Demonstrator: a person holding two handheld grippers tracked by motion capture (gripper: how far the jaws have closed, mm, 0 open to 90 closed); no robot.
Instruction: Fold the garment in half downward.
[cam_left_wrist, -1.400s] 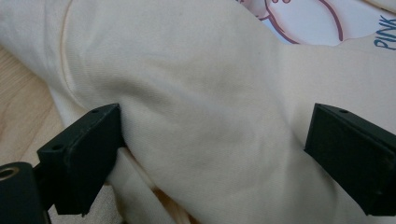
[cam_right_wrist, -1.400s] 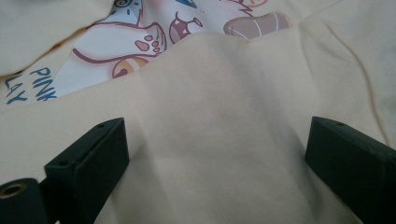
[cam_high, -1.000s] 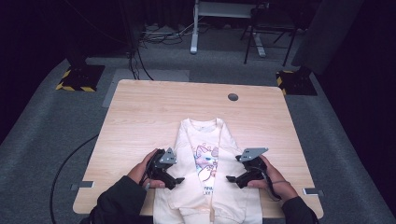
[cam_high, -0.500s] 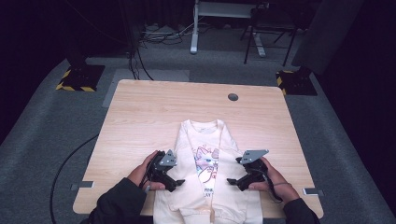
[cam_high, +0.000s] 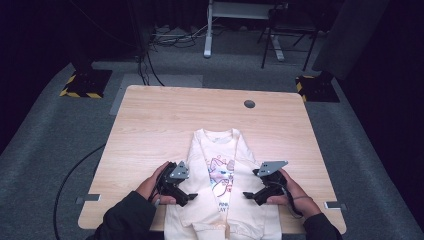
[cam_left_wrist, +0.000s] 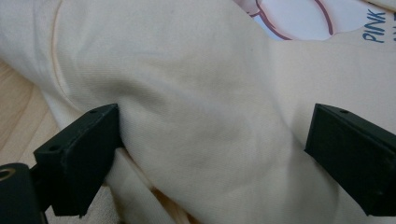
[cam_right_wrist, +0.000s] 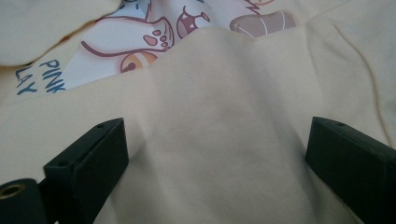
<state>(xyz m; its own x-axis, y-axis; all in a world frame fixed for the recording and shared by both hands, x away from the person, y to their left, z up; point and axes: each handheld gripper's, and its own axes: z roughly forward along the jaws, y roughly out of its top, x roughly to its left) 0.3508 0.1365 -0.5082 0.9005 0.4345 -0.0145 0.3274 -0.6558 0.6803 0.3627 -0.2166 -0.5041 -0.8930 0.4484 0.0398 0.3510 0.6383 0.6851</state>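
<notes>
Cream cotton sweatshirt with a cartoon print and blue lettering (cam_high: 220, 175) lies flat on your light wooden bench (cam_high: 150, 125), near the edge closest to you and about midway across, its neck pointing away from you. Both sleeves are folded in over the front, so the print shows as a narrow strip down the middle.

Your left tongs (cam_high: 186, 196) sit over the folded left sleeve, low on the garment. In the left gripper view the jaws stand wide apart, with a soft hump of cream cloth (cam_left_wrist: 205, 121) rising between them; the jaw on that view's left touches the fold, while the other is clear of it. A sliver of bench wood shows at that view's left edge.

Your right tongs (cam_high: 251, 193) rest over the folded right sleeve, level with the left pair and well apart from it. In the right gripper view the jaws are spread wide too, and the flat sleeve cloth (cam_right_wrist: 219, 154) lies between them without being pinched. Beyond it you see the print and the word PINK (cam_right_wrist: 51, 77).

A round dark grommet (cam_high: 249, 104) sits in the bench's far part.
</notes>
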